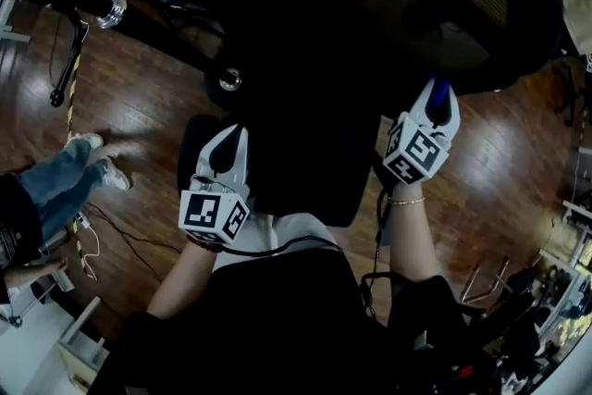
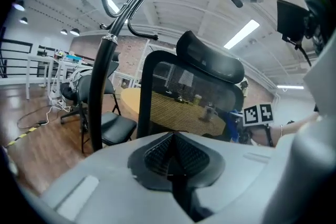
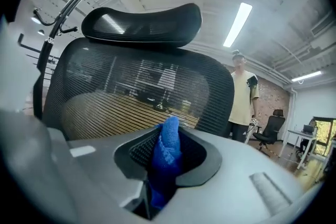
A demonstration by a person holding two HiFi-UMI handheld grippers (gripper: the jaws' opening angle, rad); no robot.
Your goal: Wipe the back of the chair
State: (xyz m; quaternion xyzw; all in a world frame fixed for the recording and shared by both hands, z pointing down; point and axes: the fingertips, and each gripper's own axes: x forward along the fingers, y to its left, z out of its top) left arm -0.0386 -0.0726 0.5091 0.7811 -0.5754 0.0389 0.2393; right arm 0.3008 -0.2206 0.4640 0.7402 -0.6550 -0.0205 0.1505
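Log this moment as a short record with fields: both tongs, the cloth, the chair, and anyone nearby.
left tongs: shut, empty, pointed at the chair
right tongs: shut on blue cloth, facing the chair's mesh back
cloth touching chair: cannot tell
chair: black, mesh back, headrest on top
bystander: person in yellow shirt standing beyond the chair
other: coat rack beside the chair
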